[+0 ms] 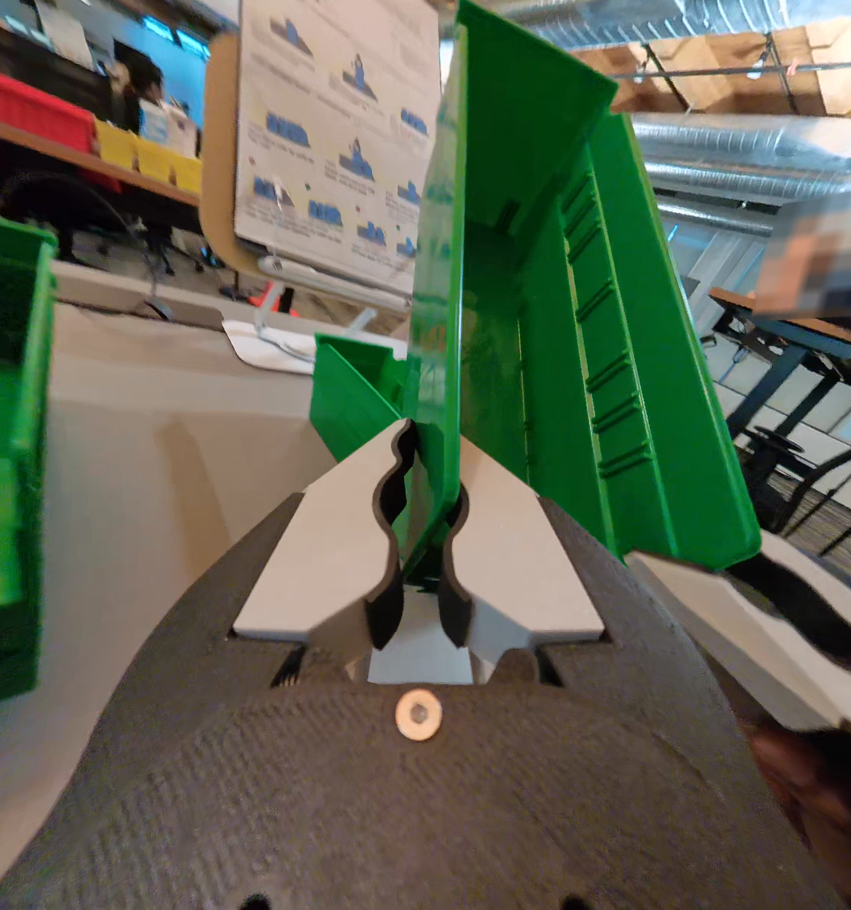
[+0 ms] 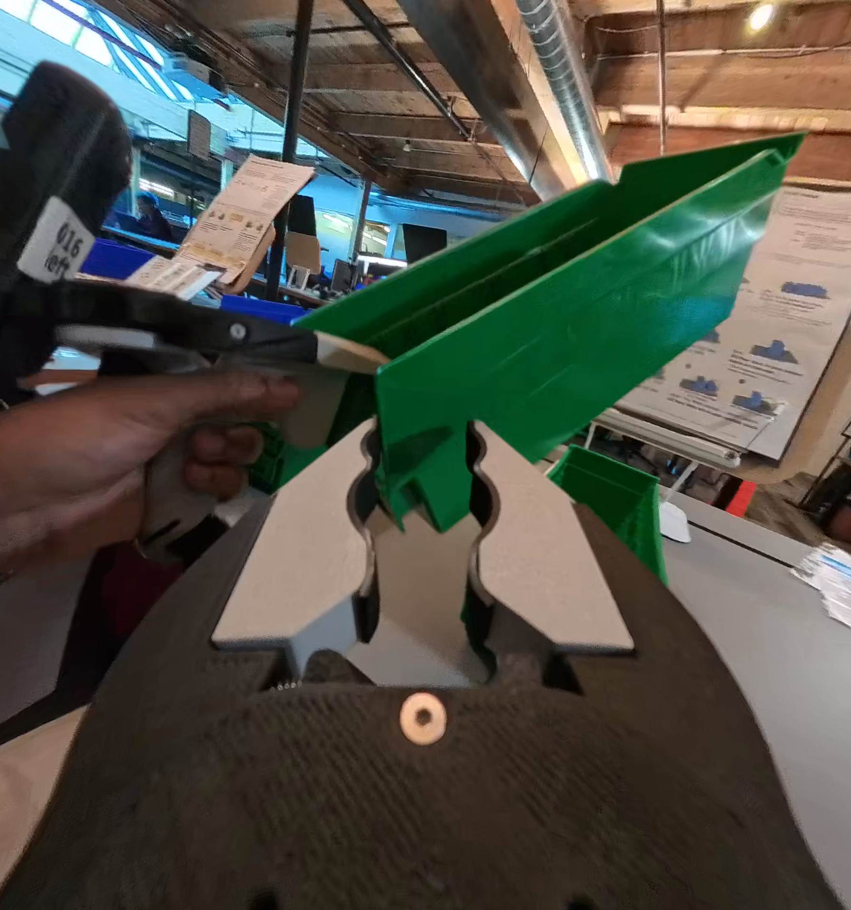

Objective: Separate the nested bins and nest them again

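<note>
A long green bin (image 1: 512,246) is held up in the air, tilted with its far end up. My left gripper (image 1: 436,438) is shut on the bin's left side wall near its near end. My right gripper (image 2: 422,433) has the bin's (image 2: 561,320) near corner rim between its fingers, and both fingers touch it. The right gripper also shows in the left wrist view (image 1: 738,566) at the bin's right rim. The left gripper (image 2: 349,354), held by a hand (image 2: 118,443), shows in the right wrist view on the far wall. I cannot tell whether a second bin sits nested inside.
A smaller green bin (image 1: 349,394) stands on the grey table (image 1: 167,443) beyond the held bin; it also shows in the right wrist view (image 2: 610,497). Another green bin (image 1: 5,443) stands at the left edge. A poster board (image 1: 330,138) stands behind. Papers (image 2: 842,591) lie at the right.
</note>
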